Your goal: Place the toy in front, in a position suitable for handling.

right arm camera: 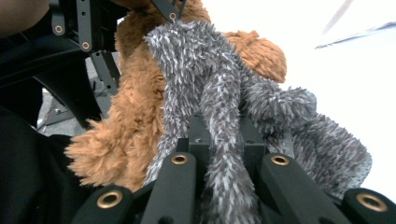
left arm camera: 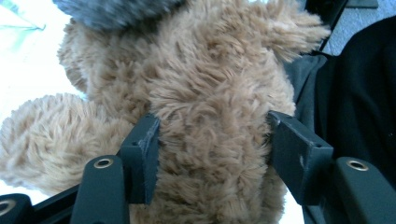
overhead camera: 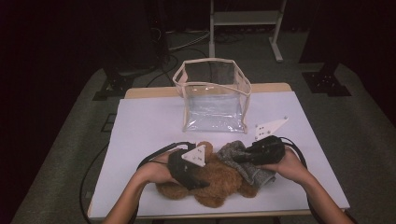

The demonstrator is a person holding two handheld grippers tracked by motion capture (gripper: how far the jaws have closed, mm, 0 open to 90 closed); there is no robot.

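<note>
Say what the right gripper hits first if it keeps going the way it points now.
The right gripper, already clamped on the grey fuzzy cloth, points at the brown teddy bear just behind it, probably met first; the left gripper lies beyond.

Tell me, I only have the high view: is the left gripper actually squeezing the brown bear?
Observer: Yes. In the left gripper view the left gripper has its jaws pressed into the bear, one on each side of the fur.
Operator: And the right one, what has it got?
Observer: The right gripper pinches a strip of the grey cloth between nearly shut jaws.
Operator: Is the cloth free of the bear?
Observer: No. In the right gripper view it lies draped against the bear's fur, touching it.
</note>
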